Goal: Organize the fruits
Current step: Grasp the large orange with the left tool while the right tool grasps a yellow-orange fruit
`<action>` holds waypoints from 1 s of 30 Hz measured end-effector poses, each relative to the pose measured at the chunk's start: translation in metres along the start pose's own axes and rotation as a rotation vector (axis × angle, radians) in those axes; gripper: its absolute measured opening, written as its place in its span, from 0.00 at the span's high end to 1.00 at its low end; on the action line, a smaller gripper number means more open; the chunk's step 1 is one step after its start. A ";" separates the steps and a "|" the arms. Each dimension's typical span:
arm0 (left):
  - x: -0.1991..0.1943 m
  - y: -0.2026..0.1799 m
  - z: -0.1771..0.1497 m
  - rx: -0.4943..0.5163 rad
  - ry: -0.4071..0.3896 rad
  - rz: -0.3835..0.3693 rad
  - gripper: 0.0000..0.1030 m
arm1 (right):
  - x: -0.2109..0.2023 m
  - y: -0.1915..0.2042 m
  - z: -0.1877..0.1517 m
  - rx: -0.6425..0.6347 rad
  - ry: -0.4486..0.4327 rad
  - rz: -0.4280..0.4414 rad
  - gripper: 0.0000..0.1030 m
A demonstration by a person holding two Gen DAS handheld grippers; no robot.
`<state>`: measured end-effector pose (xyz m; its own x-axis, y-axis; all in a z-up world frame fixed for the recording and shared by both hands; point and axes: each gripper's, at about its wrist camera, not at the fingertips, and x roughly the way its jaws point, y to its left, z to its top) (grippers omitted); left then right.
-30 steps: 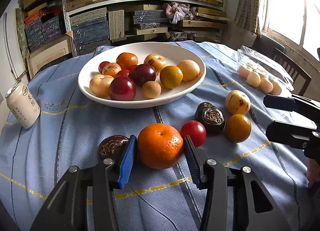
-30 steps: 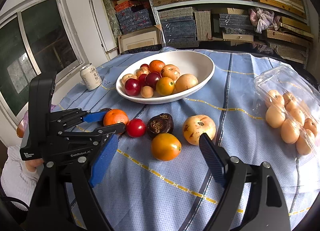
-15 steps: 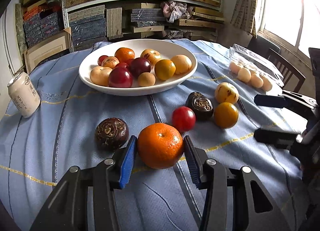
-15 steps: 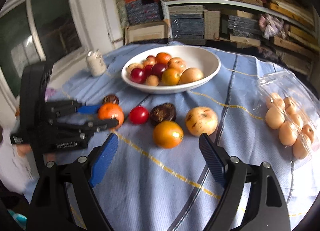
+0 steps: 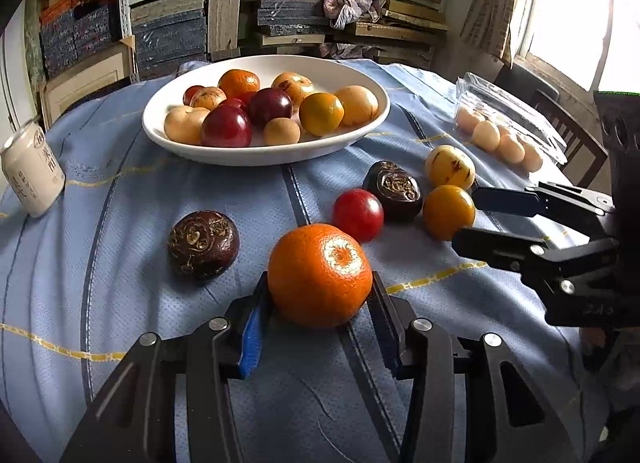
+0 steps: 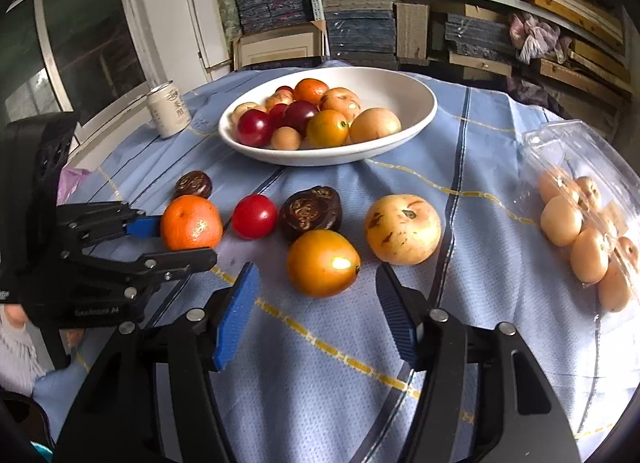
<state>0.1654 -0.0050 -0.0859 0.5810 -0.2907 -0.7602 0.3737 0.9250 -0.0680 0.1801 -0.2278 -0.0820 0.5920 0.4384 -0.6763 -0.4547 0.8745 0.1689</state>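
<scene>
My left gripper (image 5: 318, 313) clamps the round orange tangerine (image 5: 320, 275); lift it gently toward the white bowl (image 5: 372, 131). My right gripper (image 6: 316, 315) is closing, pads not yet touching the smooth yellow-orange fruit (image 6: 323, 263); centre it first.

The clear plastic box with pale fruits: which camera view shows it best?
The right wrist view: the clear plastic box lies open at the right, its pale fruits large and distinct. In the left wrist view it sits far back by the bright window, small, partly washed out.
</scene>
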 end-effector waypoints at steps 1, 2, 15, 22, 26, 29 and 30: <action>0.000 -0.002 0.000 0.004 0.000 0.010 0.54 | 0.002 0.000 0.001 0.006 0.004 0.008 0.43; 0.001 -0.002 0.001 0.004 0.000 0.012 0.54 | 0.004 0.000 0.001 0.010 0.010 0.012 0.43; 0.005 0.000 0.006 -0.021 0.002 0.020 0.54 | 0.014 -0.001 0.002 0.048 0.037 0.052 0.62; -0.009 0.008 0.005 -0.066 -0.079 -0.004 0.55 | 0.011 -0.005 0.000 0.071 0.034 0.072 0.63; -0.016 -0.001 0.006 -0.021 -0.112 0.014 0.55 | 0.010 -0.007 0.000 0.080 0.029 0.081 0.63; -0.016 0.001 0.006 -0.032 -0.110 0.009 0.55 | 0.007 -0.007 -0.001 0.085 0.020 0.091 0.63; -0.017 0.002 0.006 -0.036 -0.111 0.010 0.55 | 0.005 -0.007 -0.001 0.086 0.014 0.094 0.63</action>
<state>0.1611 0.0005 -0.0691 0.6620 -0.3045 -0.6849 0.3422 0.9358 -0.0853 0.1855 -0.2321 -0.0874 0.5395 0.5171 -0.6645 -0.4489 0.8443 0.2926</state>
